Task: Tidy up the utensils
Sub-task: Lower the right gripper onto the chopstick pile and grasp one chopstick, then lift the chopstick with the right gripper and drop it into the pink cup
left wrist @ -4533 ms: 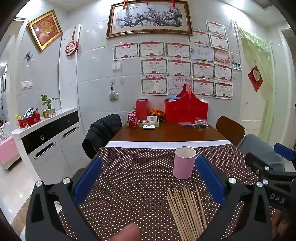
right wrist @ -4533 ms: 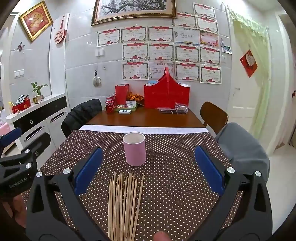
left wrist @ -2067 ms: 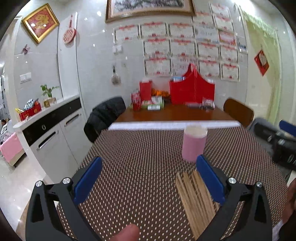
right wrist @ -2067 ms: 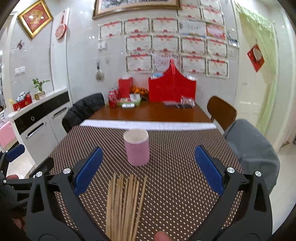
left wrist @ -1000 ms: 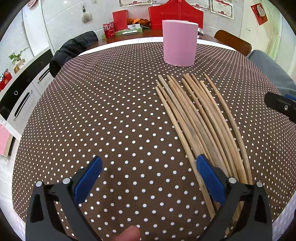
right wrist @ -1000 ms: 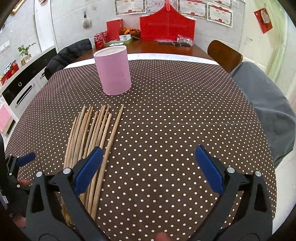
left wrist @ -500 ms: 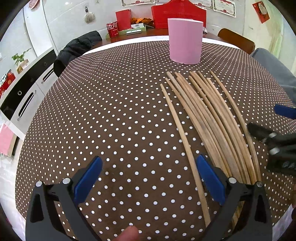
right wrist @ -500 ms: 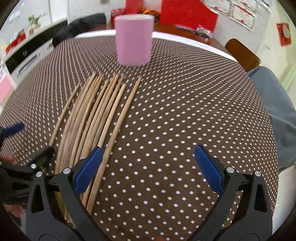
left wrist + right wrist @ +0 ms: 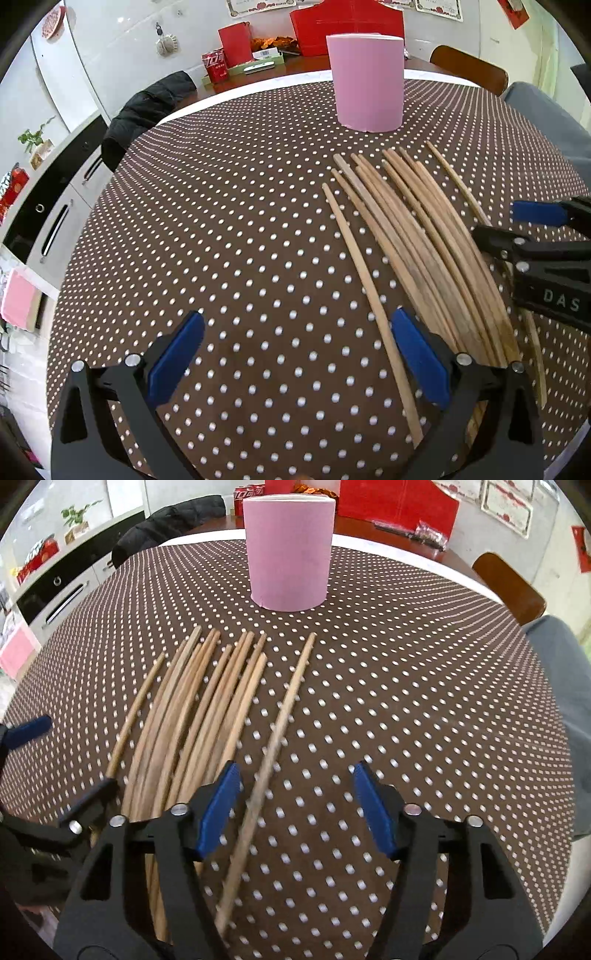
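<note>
The right gripper (image 9: 291,805) hangs low over the worktop, which is covered by a brown cloth with white polka dots (image 9: 424,709). Its blue-padded jaws have just been closing and now stand about half apart. One long wooden chopstick (image 9: 275,734) lies between them, nearer the left pad, running from under the gripper toward the far side; neither pad presses on it.

Just to the left of that gripper lies the rest of the wooden chopsticks (image 9: 192,716), a loose fan of pale brown sticks lying flat on the cloth, their far tips spread and their near ends hidden under the gripper's black frame. Straight ahead, beyond the tips, stands an upright pink cylindrical holder (image 9: 290,550), apart from the sticks.

The left gripper (image 9: 295,358) is over the same cloth with its jaws wide and nothing gripped. One separate chopstick (image 9: 369,295) runs between its pads, close beside the right one. The main fan (image 9: 424,240) lies to the right of this gripper, partly under its right finger. The pink holder (image 9: 365,81) stands ahead and to the right. The right gripper's black body (image 9: 546,258) reaches in from the right edge over the outermost sticks.
</note>
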`<state>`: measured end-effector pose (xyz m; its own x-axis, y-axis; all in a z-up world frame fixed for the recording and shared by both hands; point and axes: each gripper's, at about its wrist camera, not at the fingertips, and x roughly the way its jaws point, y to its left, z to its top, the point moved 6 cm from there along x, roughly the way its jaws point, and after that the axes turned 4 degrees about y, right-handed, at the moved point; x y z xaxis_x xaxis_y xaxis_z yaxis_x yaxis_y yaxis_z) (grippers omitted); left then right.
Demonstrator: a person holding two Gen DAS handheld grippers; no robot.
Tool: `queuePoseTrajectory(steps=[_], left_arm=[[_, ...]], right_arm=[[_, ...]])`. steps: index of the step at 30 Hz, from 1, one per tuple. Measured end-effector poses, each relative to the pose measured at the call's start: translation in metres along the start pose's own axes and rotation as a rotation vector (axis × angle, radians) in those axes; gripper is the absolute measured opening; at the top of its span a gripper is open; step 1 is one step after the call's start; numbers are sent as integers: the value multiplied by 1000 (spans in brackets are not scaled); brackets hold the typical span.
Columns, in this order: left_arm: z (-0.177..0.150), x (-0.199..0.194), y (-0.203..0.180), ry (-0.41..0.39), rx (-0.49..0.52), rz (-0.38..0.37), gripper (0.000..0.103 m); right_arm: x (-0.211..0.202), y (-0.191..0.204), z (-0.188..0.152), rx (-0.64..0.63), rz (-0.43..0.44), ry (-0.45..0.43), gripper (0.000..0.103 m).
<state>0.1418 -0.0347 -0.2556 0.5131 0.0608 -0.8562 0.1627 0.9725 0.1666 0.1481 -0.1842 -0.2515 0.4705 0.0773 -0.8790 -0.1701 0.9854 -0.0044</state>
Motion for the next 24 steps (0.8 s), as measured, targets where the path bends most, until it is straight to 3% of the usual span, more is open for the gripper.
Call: queuePoseTrajectory(steps=[1, 3, 5, 7, 8, 9, 12, 16, 24], left_arm=[[3, 3, 0, 4, -5, -25, 100], [6, 7, 3, 9, -27, -94, 91], [8, 9, 4, 5, -34, -138, 82], [12, 7, 4, -16, -17, -156, 56], [14, 6, 6, -17, -19, -159, 30], [15, 7, 8, -13, -27, -175, 10], [14, 9, 21, -6, -67, -225, 6], [10, 7, 35, -33, -115, -216, 5], [21, -28, 49, -195, -163, -235, 5]], right_arm=[[1, 1, 4, -2, 1, 0, 41], [1, 3, 8, -18, 6, 8, 31], [6, 8, 10, -32, 13, 10, 13], [6, 8, 12, -33, 21, 6, 10], [6, 10, 11, -27, 30, 4, 8], [5, 9, 7, -16, 48, 0, 7], [0, 5, 2, 14, 90, -30, 6], [-13, 3, 3, 42, 142, -91, 5], [-47, -2, 10, 95, 248, -228, 5]])
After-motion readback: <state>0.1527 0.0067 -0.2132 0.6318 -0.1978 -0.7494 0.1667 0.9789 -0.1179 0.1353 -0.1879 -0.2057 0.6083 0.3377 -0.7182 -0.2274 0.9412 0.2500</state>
